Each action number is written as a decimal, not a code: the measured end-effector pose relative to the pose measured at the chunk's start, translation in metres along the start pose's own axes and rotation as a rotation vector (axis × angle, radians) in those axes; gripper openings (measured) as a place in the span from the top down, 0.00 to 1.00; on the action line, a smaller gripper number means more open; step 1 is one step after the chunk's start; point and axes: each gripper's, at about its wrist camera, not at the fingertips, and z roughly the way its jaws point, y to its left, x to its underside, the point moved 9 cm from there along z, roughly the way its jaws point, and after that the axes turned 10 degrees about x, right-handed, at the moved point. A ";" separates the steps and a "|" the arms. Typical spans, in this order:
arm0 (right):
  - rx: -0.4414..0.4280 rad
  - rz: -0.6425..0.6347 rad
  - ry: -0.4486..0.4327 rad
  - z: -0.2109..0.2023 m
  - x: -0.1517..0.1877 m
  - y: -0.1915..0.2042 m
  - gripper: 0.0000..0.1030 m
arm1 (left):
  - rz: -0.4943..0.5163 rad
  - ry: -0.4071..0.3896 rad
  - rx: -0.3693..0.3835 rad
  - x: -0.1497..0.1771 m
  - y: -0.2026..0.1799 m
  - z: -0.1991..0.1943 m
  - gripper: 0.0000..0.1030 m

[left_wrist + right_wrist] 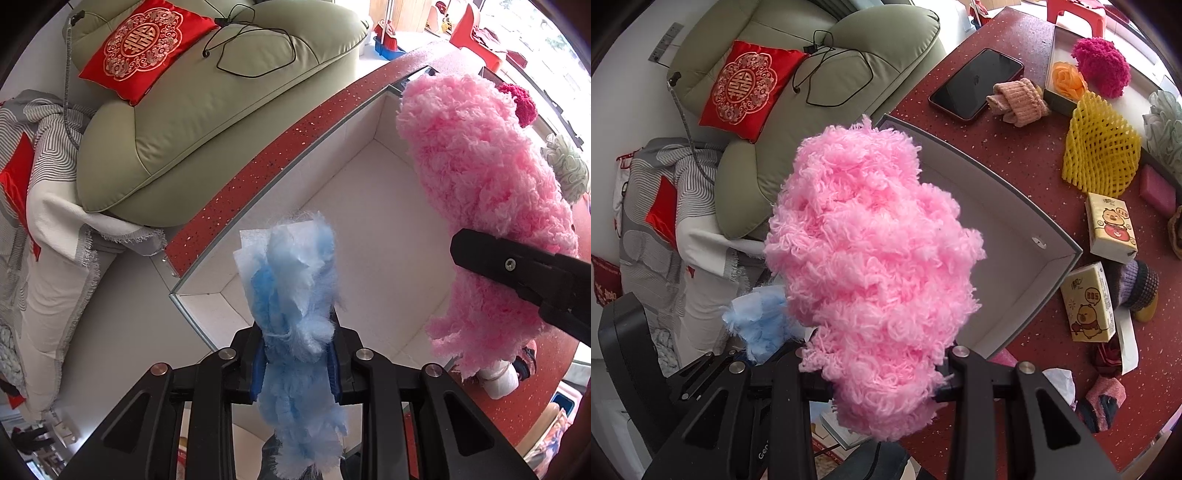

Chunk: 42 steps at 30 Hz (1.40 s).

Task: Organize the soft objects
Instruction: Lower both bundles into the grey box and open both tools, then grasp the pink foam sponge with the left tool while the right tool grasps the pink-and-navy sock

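Note:
My left gripper (pixel 297 360) is shut on a fluffy light blue duster piece (pixel 291 280), held above the near corner of an open white box (pixel 369 229). My right gripper (pixel 882 373) is shut on a big fluffy pink yarn bundle (pixel 871 266), held over the same box (pixel 1015 266); its fingertips are buried in the yarn. In the left wrist view the pink bundle (pixel 476 177) hangs at the right with the right gripper's black finger (pixel 509 264) across it. The blue piece (pixel 757 317) shows at lower left in the right wrist view.
The box sits on a red speckled table (pixel 1015 147) with a phone (pixel 977 83), pink socks (pixel 1017 98), magenta yarn (pixel 1102 66), yellow foam net (pixel 1102 147), tissue packs (pixel 1112 227) and other soft items. A green armchair (pixel 207 122) with a red cushion (pixel 142 44) stands behind.

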 end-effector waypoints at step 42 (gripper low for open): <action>0.225 0.651 0.073 -0.025 0.198 -0.266 0.00 | 0.643 0.192 0.460 0.109 -0.219 0.038 0.01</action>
